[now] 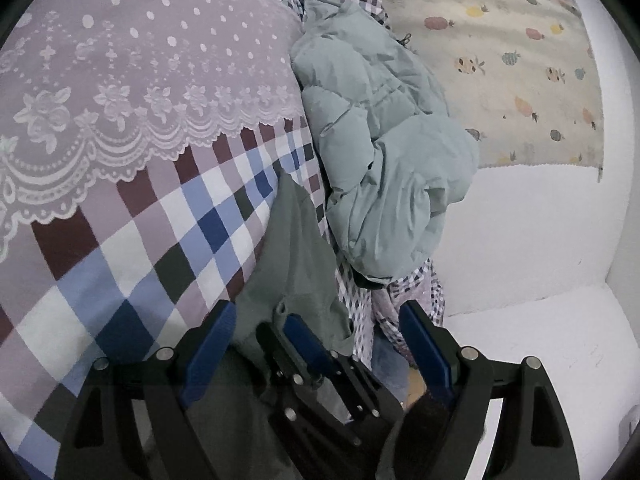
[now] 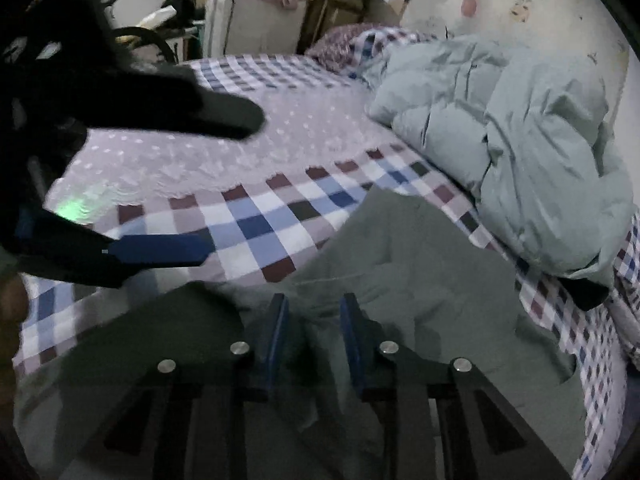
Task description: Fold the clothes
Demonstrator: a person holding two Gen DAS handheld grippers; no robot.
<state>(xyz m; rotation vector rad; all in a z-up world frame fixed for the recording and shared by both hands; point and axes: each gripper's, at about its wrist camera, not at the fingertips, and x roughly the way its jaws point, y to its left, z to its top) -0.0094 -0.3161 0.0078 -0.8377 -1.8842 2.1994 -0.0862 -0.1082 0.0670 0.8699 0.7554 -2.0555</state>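
Observation:
A grey-green garment (image 1: 292, 264) (image 2: 420, 280) lies spread on the checked bed sheet (image 1: 140, 260) (image 2: 260, 220). My left gripper (image 1: 316, 314) is open wide just above the garment's near part; in the right wrist view the left gripper (image 2: 216, 184) reaches in from the left over the sheet. My right gripper (image 2: 314, 332) points down onto the garment, its blue pads a narrow gap apart with cloth showing in the gap; I see no pinch. In the left wrist view the right gripper (image 1: 288, 334) sits between my left fingers.
A pale blue-green puffer jacket (image 1: 380, 160) (image 2: 520, 140) is heaped along the bed's far side by a fruit-print cloth (image 1: 500, 60). A lilac lace cover (image 1: 140, 60) (image 2: 240, 148) lies over the sheet. Boxes and clutter (image 2: 260, 20) stand beyond the bed.

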